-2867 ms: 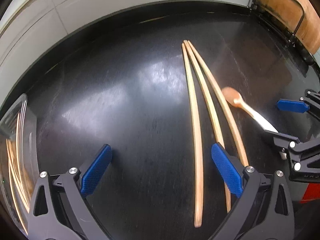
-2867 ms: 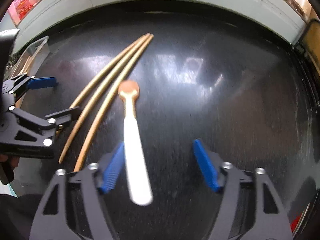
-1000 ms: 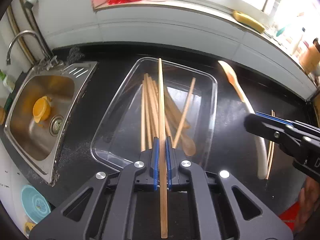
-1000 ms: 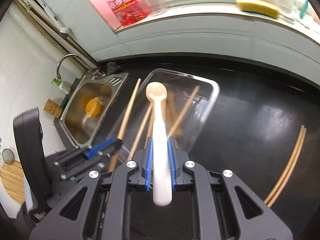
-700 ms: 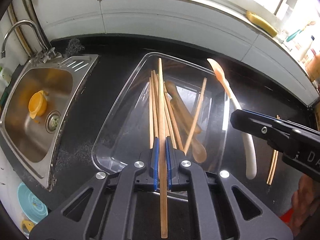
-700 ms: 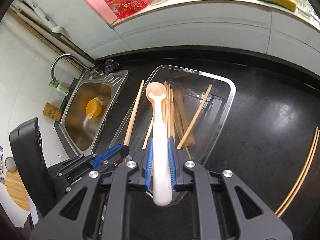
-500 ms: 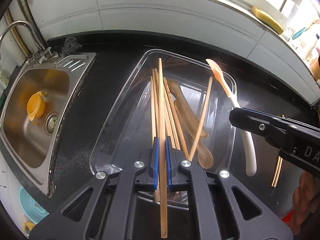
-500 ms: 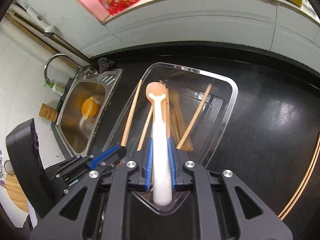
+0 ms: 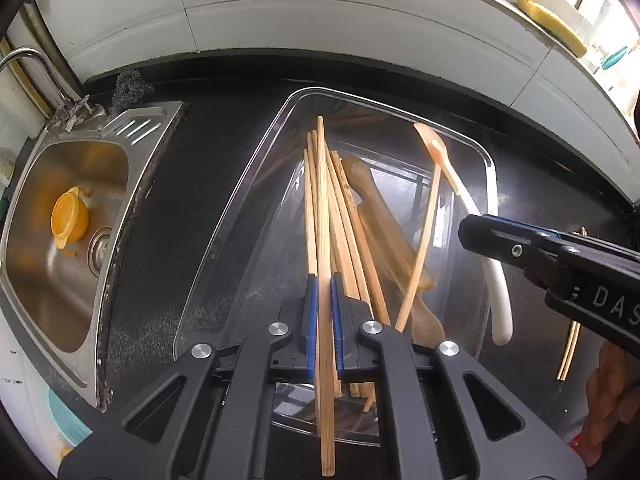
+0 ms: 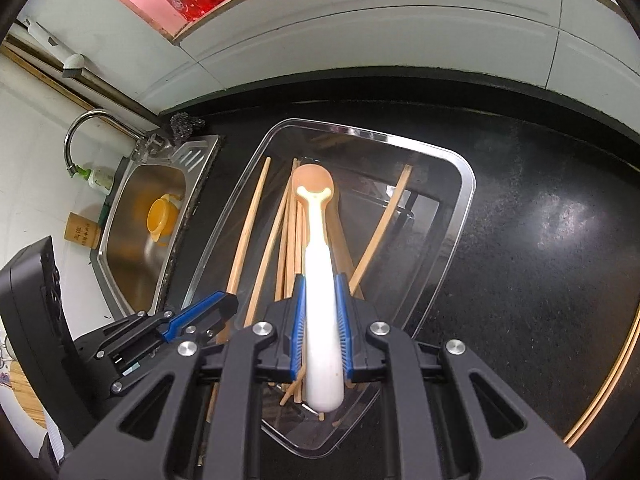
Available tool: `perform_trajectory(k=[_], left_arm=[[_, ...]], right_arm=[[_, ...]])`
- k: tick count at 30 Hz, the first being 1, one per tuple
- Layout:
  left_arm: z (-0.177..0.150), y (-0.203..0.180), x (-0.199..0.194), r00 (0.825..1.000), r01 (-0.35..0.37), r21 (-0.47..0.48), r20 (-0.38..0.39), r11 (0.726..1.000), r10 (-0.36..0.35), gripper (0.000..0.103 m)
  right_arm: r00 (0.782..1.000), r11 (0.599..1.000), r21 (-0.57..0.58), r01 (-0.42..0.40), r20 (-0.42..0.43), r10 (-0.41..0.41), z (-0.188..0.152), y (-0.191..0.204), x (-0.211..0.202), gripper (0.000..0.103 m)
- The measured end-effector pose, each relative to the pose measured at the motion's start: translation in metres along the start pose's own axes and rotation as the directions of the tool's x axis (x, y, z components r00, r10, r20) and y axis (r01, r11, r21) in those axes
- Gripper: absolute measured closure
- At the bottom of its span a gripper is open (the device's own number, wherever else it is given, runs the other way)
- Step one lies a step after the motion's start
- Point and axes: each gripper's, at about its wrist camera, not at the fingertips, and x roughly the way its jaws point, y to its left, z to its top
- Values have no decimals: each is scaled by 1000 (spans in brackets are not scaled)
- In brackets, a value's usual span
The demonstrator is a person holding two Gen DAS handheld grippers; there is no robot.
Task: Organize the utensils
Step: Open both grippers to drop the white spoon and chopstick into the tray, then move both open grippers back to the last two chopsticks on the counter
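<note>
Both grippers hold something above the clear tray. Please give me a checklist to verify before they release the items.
1. Left gripper shut on one chopstick: ok.
2. Right gripper shut on the white-handled spoon: ok.
3. Both items are over the clear plastic tray, pointing along its length: ok.
4. Items low enough to release without bouncing: cannot tell; the height above the tray is unclear.
5. Tray has free space: ok; the right part beside the chopsticks in the tray is bare.
6. All utensils collected: not ok; two chopsticks lie on the black countertop.
</note>
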Motion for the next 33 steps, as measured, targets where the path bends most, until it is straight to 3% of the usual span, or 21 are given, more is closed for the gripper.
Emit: perform_trajectory(k=[10,11,12,13,14,15,16,18,22,33], left_arm=[[1,0,8,1000,2,18,-27,1000,-1,97],[1,-1,9,999,2,23,-33,1000,-1,97],[1,-2,10,999,0,32,-41,999,2,96],[0,-2,10,999,-10,34,-41,999,11,90],[0,-2,9,999,-21,30,-36,999,22,66],[-1,0,5,999,-27,20,-26,999,28,44],[-1,1,1,1000,-30,11,-5,999,30,9],[-3,3,-11,998,-34,5,44,999,34,8],[-7,7,-19,999,19,-19,48,1000,-18,6],[-32,-16,-45,998,15,2,64,1000,-15,6]], right_arm=[[999,999,47,-16,35,14,4,-2,2,88],[999,998,57,-17,35,15,5,-4,1,84],[999,998,70,-11,35,9,5,-7,0,60],[999,996,85,-4,43,0,5,-11,-4,41],[997,995,99,-5,77,-3,4,-16,-12,24],[993,994,105,4,113,-16,3,-20,-21,24],[992,994,106,14,125,-27,2,-23,-26,24],[990,992,123,9,139,-26,-2,-33,-37,24],[988,986,169,13,152,-39,-19,-58,-55,21],[978,975,183,123,143,-151,-72,-90,-94,15]])
